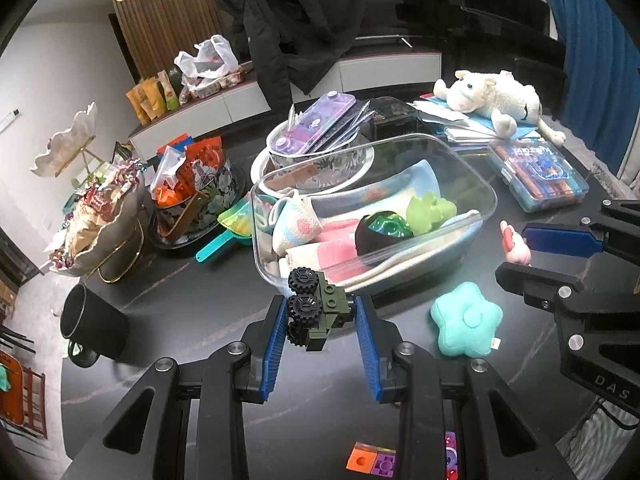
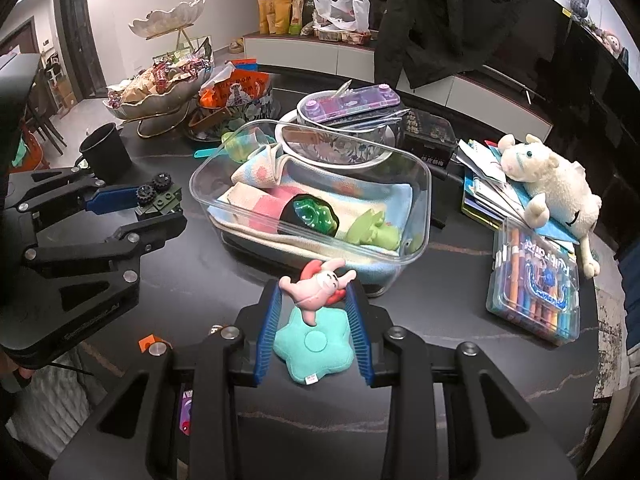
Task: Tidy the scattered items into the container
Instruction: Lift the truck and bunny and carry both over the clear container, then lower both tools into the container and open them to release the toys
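Both carries are under way: the left gripper (image 1: 322, 322) clamps a green wheeled brick truck (image 1: 316, 312) and the right gripper (image 2: 314, 298) a pink rubbery figure (image 2: 318, 286), each just short of the clear plastic container's (image 2: 416, 248) near rim, so next lift over and release.

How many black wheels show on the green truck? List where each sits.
3, in a row down one side of the green truck: top wheel, middle wheel, bottom wheel. Others may hide behind.
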The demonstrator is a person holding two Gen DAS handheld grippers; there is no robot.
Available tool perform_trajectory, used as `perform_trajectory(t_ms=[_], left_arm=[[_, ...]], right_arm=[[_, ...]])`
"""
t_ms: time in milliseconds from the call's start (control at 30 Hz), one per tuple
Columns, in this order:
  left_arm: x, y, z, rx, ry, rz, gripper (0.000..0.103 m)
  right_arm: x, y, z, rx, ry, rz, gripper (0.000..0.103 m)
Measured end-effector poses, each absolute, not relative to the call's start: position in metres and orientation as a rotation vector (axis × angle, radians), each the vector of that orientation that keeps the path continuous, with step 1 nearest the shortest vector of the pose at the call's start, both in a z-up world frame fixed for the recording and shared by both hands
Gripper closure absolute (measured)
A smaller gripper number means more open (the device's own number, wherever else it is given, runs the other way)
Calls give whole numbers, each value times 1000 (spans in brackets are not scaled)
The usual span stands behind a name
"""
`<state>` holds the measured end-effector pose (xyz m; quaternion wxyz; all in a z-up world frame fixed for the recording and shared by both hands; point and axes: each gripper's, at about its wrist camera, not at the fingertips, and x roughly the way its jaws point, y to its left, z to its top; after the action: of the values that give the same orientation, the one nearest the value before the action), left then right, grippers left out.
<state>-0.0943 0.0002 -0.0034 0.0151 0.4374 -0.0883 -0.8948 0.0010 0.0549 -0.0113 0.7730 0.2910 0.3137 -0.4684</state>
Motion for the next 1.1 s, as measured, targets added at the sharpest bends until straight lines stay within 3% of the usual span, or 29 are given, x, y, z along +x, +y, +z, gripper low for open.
perform_trajectory(t_ms=[1100], left_arm=[[-182,-17,0,1432,-253,-2772,72]], right_arm=[[10,-24,-1,631,692,-1004,73]])
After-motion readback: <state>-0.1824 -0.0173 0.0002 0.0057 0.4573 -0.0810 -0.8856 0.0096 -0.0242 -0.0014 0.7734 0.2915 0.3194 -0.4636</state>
